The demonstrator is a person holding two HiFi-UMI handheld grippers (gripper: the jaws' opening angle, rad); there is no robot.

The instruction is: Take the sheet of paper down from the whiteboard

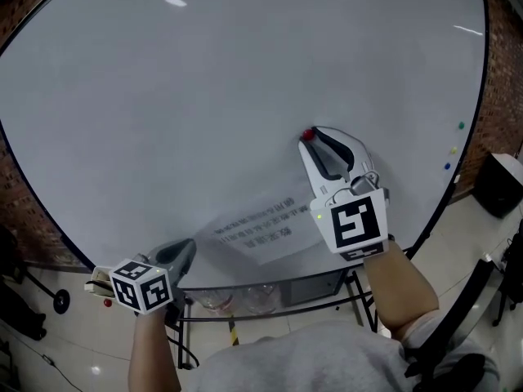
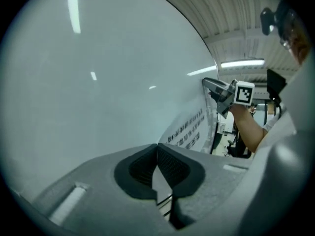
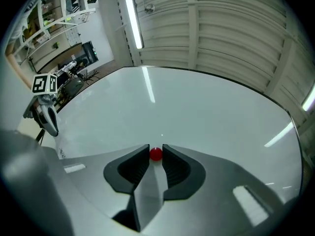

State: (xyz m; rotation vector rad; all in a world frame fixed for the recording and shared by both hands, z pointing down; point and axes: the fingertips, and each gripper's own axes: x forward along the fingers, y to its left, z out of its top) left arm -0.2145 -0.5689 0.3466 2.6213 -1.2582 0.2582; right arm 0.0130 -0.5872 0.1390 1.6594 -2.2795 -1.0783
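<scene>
A white sheet of paper (image 1: 261, 233) with printed lines lies against the whiteboard (image 1: 204, 96) near its lower edge. My left gripper (image 1: 189, 247) is shut on the sheet's lower left corner; in the left gripper view the sheet (image 2: 189, 129) runs up and to the right from the closed jaws of my left gripper (image 2: 157, 146). Above the sheet's right end, my right gripper (image 1: 310, 140) holds a small red magnet (image 1: 308, 135) at the board. In the right gripper view the magnet (image 3: 156, 154) sits pinched between the two tips of my right gripper (image 3: 156, 156).
Three small magnets, green (image 1: 461, 126), yellow (image 1: 454, 149) and blue (image 1: 447, 167), stick near the board's right edge. The board's metal stand (image 1: 327, 284) is below it. A black box (image 1: 498, 182) stands on the floor at right.
</scene>
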